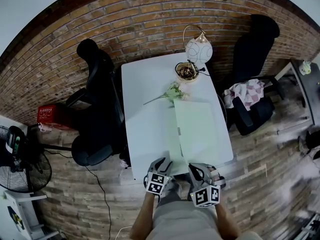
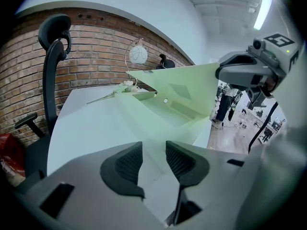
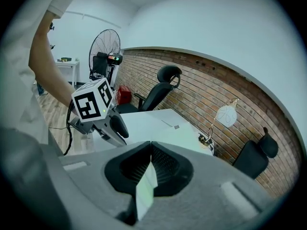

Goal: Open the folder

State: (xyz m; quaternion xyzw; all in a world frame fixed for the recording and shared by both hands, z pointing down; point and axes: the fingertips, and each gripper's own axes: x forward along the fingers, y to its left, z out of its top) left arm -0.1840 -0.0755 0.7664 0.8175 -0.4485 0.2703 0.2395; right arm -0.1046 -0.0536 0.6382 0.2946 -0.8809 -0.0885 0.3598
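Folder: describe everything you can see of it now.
The folder is pale green, thin, plastic-looking, on the right half of the white table. Its cover is lifted at an angle, showing an inner pocket and a small hole. The right gripper is shut on the cover's edge; the left gripper stands open at the lower sheet.

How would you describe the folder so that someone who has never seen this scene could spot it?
Find the white table against the brick wall, between two black office chairs. On its right half, at the near end, lies the folder. It is the only flat, pale green rectangle, unlike the thin flower sprig and globe lamp beyond, and the right gripper pinches its cover.
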